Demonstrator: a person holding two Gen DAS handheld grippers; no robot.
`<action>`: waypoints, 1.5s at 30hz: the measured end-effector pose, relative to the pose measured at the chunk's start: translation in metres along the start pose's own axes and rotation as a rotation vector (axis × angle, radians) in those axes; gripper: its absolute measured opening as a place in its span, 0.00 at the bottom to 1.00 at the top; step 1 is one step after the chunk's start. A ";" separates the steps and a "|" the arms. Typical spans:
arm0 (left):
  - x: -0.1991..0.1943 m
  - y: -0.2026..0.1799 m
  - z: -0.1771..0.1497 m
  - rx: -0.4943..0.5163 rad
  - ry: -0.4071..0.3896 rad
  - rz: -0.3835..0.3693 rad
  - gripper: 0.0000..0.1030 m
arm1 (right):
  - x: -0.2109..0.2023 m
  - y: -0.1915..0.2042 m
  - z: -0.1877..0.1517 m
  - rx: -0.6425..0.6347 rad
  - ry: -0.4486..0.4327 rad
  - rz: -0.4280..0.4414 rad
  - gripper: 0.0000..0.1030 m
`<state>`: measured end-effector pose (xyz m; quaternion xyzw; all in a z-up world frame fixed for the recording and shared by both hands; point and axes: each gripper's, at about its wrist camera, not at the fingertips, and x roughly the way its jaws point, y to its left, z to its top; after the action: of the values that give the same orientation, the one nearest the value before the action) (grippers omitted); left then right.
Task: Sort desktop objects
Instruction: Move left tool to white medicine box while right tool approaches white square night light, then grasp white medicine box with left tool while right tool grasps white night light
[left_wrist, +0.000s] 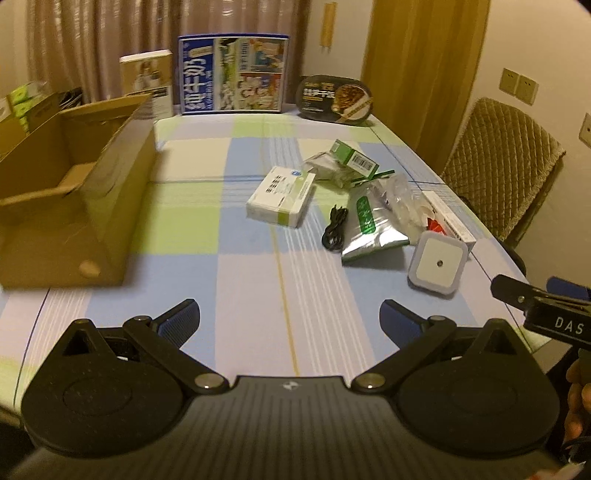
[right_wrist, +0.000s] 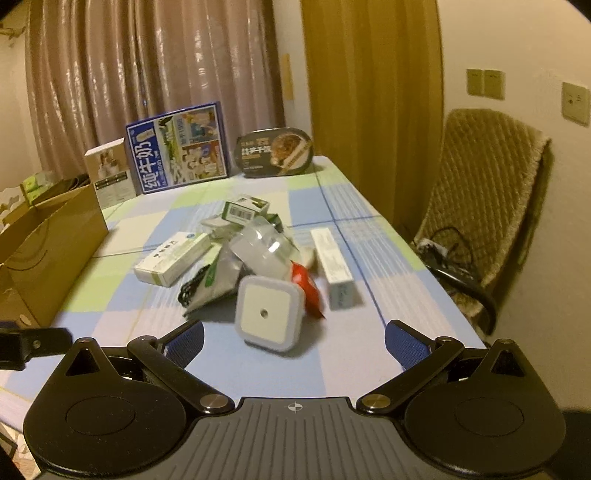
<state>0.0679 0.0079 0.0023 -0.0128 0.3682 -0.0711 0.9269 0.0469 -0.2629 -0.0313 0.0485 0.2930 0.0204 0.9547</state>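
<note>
Left gripper (left_wrist: 290, 317) spread wide, nothing held, cardboard box (left_wrist: 74, 192) far left of the night light (left_wrist: 437, 264), its hollow inside visible only in this view. Right gripper (right_wrist: 294, 338) also spread, empty, night light (right_wrist: 269, 312) just ahead; only this view shows a cable on the chair (right_wrist: 487, 199).

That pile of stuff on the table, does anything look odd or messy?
Yes: the small items lie jumbled together. A green box rests tilted atop others, a silver pouch lies crumpled beside a loose black cable, and the cardboard box looks empty.
</note>
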 end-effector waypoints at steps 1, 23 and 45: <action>0.005 0.000 0.005 0.014 -0.001 -0.003 0.99 | 0.005 0.001 0.002 0.000 0.004 0.002 0.98; 0.134 0.003 0.082 0.232 0.054 -0.070 0.99 | 0.102 0.019 0.001 0.059 0.093 -0.084 0.87; 0.194 0.016 0.102 0.319 0.072 -0.061 0.96 | 0.113 0.032 -0.005 0.036 0.112 -0.162 0.62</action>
<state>0.2793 -0.0069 -0.0565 0.1262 0.3848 -0.1571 0.9007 0.1376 -0.2230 -0.0953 0.0408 0.3492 -0.0597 0.9343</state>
